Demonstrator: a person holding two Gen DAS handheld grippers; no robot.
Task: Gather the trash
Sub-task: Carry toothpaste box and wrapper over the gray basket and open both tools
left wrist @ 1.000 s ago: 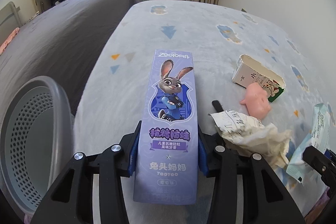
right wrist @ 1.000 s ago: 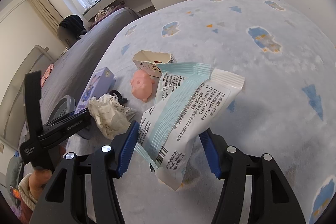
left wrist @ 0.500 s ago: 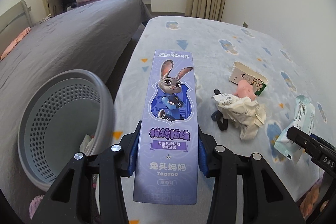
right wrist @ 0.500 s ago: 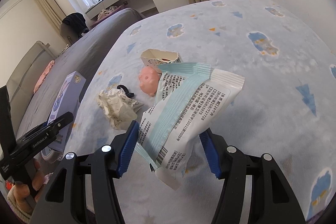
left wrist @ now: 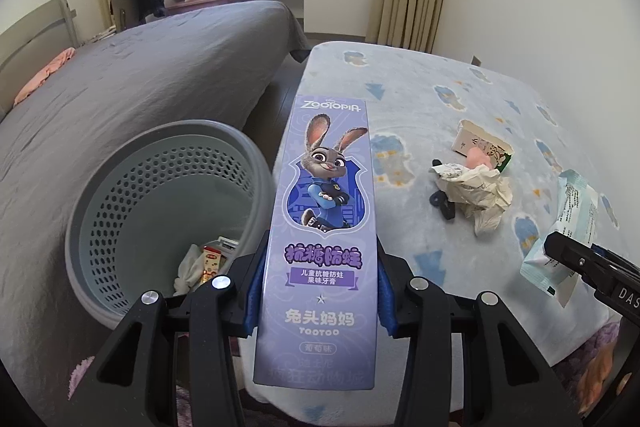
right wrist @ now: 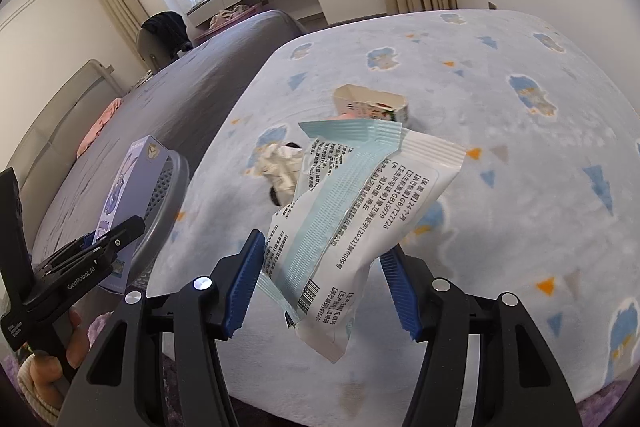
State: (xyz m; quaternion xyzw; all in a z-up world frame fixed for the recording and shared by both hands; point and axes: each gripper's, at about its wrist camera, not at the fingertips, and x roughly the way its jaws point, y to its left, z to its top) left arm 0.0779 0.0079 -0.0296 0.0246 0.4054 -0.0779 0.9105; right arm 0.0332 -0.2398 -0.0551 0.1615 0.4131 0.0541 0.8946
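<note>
grey bedding fills the left side, with a window and beige curtains behind it. beside that bed stands a pale blue perforated laundry-style basket, its bottom holding a white crumpled scrap and a small red-and-yellow wrapper. just right of the basket rim, the left gripper is clamped on a tall purple toothpaste box, blue pads pressing both long sides; the box shows a cartoon rabbit in police uniform under the word "zootopia", with chinese lettering and "tootoo" lower down. it is held in the air, its lower left side overlapping the basket edge. further right lies a light blue fleece blanket printed with clouds and triangles. on it sit a crumpled white paper wad, a small black item just beside it, a pink pig-like toy and an opened small carton. at the far right, the right gripper pinches a white and pale-teal plastic packet, printed with black text and a barcode, held above the blanket.
</note>
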